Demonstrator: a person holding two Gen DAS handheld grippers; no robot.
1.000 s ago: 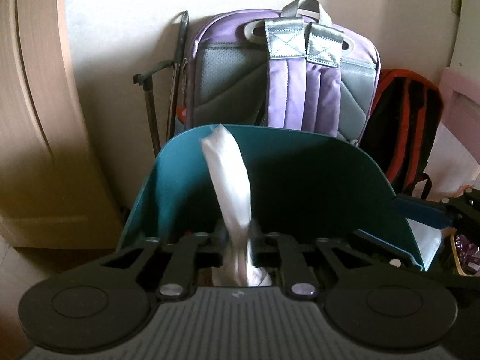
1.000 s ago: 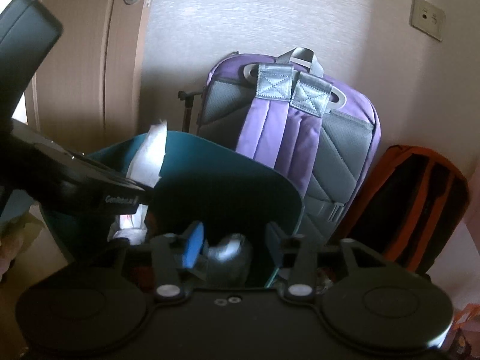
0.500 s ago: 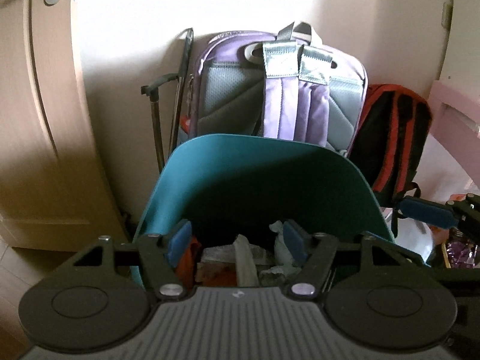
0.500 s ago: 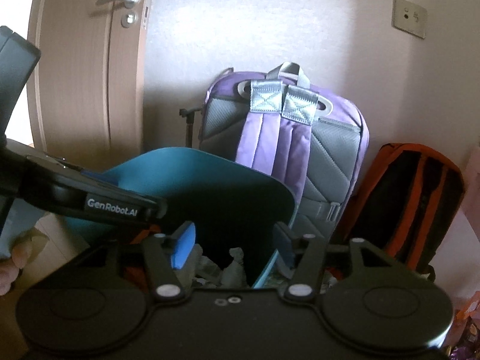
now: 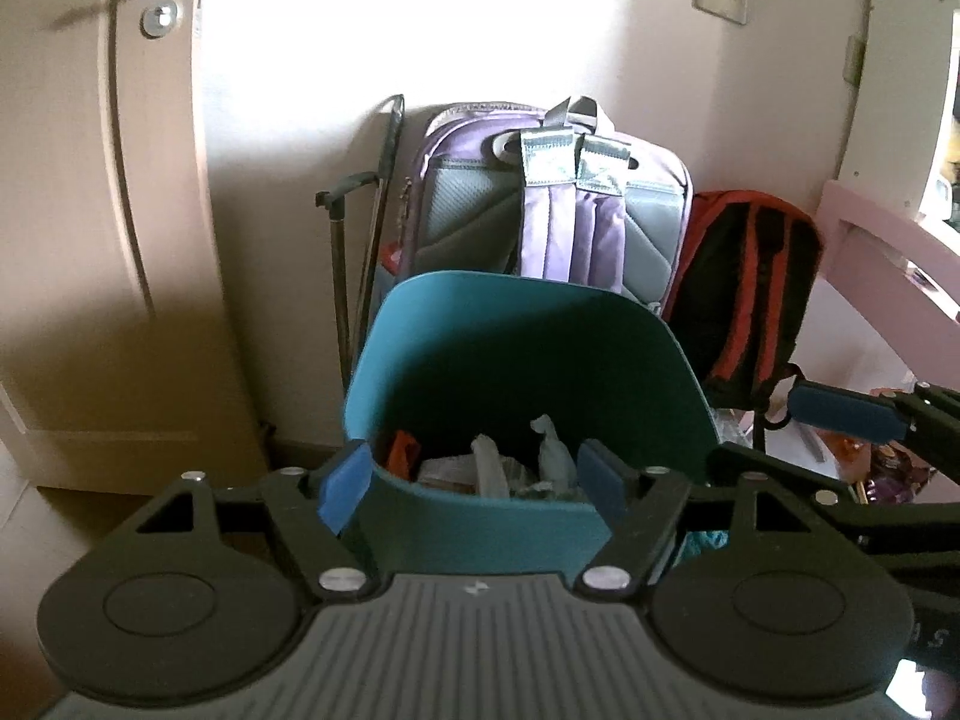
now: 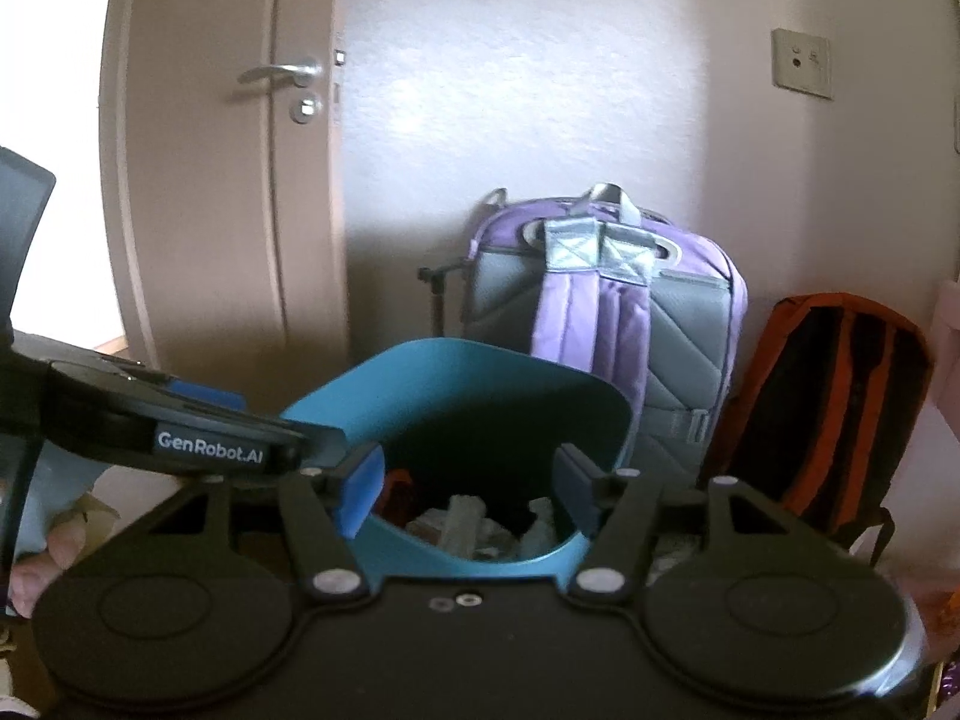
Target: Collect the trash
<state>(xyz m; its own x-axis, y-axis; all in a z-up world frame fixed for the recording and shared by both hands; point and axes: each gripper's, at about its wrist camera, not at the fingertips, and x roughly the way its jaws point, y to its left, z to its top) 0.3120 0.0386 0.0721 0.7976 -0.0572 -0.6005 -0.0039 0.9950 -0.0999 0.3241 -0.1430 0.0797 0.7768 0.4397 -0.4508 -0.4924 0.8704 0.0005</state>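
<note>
White wrapper gone from left gripper (image 5: 474,483), now lying among trash (image 5: 498,468) inside teal bin (image 5: 522,516). Both grippers pulled back near bin, jaws wide, empty. Right gripper (image 6: 468,495) likewise. Drop looks complete.

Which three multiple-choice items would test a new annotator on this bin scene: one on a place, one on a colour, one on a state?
1. What leans on the wall right behind the bin?
A. purple backpack
B. broom
C. chair

2. What colour is the bin?
A. red
B. teal
C. white

3. How is the left hand-held gripper?
A. shut on a wrapper
B. shut, empty
C. open, empty

Answers:
1 A: the purple backpack stands directly behind the bin's rim.
2 B: its walls are teal in both views.
3 C: its blue pads are spread apart, with nothing between them.
</note>
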